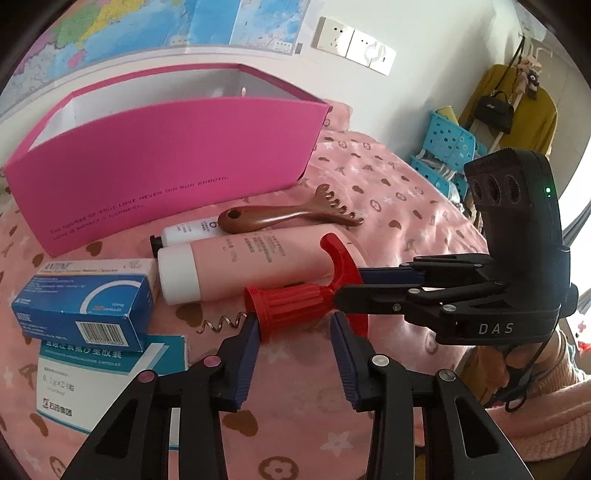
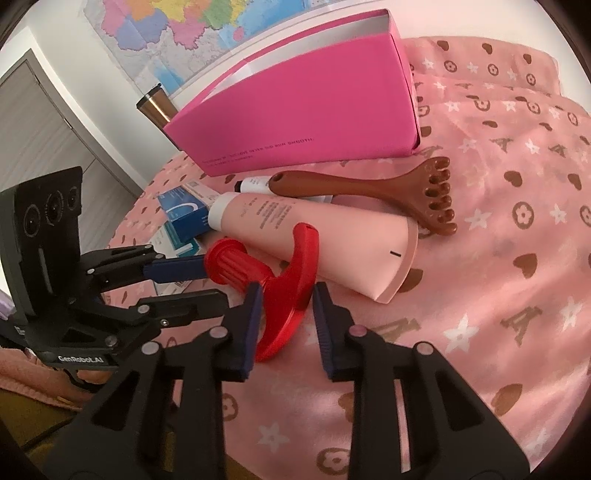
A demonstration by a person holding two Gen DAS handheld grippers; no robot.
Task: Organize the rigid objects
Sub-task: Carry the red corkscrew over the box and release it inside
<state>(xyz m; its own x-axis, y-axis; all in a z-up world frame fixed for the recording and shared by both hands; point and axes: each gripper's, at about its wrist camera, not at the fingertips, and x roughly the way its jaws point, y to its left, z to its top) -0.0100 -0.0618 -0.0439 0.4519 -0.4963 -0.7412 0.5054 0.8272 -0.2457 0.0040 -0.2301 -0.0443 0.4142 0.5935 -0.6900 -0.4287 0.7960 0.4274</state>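
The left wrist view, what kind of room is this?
Probably a bedroom at home: a pink patterned fleece blanket covers the surface, a mustard coat with a black handbag hangs by the wall, and a colourful wall map is pinned up.

White bottle (image 1: 188, 229) mostly hidden behind pink tube (image 1: 255, 258), lower med box (image 1: 92, 384) partly covered, print prob. unreadable

Pink box (image 1: 166, 162) blocks rear; blanket (image 2: 498, 277) clear at right.
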